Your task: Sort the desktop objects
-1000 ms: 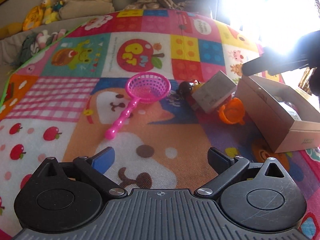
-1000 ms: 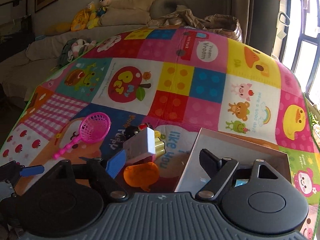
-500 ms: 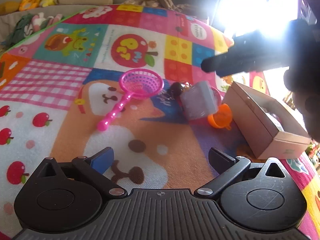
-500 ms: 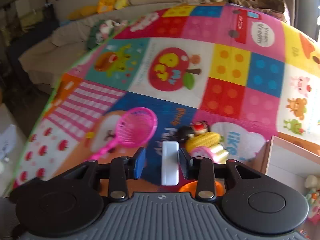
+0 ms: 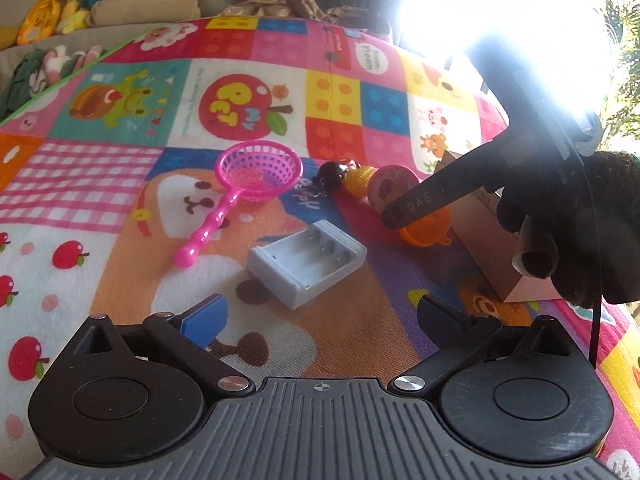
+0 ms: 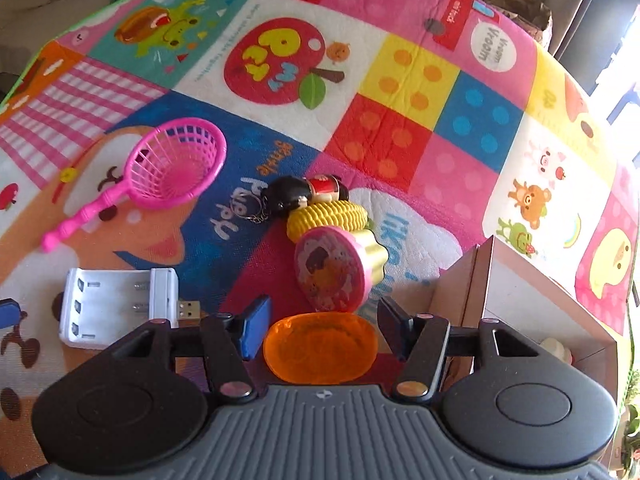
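While both grippers hover over play mat [image 5: 120, 208], neither holds anything. L gripper [image 5: 320, 316]: fingers spread wide, white battery charger [image 5: 306, 262] on mat just ahead at 12 o'clock (slots up, USB plug out one end). R gripper [image 6: 322, 320]: fingers apart, orange cup [image 6: 320, 354] lying between them, untouched as far as visible. Toy cupcake [image 6: 340, 270] at 12, cardboard box [image 6: 532, 308] at 3, pink net scoop [image 6: 160, 176] at 10.
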A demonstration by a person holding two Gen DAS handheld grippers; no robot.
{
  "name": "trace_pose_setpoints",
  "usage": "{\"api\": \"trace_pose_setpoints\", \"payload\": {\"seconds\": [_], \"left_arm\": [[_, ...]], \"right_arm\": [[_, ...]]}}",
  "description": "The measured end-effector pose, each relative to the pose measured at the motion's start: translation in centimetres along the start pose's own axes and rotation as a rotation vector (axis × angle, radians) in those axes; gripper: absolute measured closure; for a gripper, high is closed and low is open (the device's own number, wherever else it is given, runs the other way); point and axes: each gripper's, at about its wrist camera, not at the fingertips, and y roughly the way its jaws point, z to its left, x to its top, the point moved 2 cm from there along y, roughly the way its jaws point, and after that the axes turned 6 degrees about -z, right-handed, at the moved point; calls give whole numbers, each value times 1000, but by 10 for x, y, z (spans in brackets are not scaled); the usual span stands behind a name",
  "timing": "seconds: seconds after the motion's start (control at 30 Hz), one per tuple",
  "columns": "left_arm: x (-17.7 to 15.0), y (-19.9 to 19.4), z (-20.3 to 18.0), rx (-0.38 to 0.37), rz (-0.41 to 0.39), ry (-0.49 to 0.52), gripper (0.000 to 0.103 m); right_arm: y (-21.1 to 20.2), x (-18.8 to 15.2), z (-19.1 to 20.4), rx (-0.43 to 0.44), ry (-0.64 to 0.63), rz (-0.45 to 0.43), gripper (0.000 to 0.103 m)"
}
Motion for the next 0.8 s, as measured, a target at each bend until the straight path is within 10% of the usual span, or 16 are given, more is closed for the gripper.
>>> {"api": "trace_pose_setpoints", "payload": {"seconds": [0.2, 0.43, 0.6, 0.8], "left_arm": [[0, 2, 2, 8, 12, -9, 0], [4, 11, 1, 44, 63, -12, 0], [19, 33, -3, 28, 120, -66, 0], [37, 78, -23, 83, 166, 2, 0]], "right_arm": [[-41, -12, 1, 62, -1, -66, 84], [-110, -78, -6, 135, 33, -143, 84], [-140, -134, -3, 86, 21, -237, 50], [-141, -175, -8, 96, 142, -230, 40]]}}
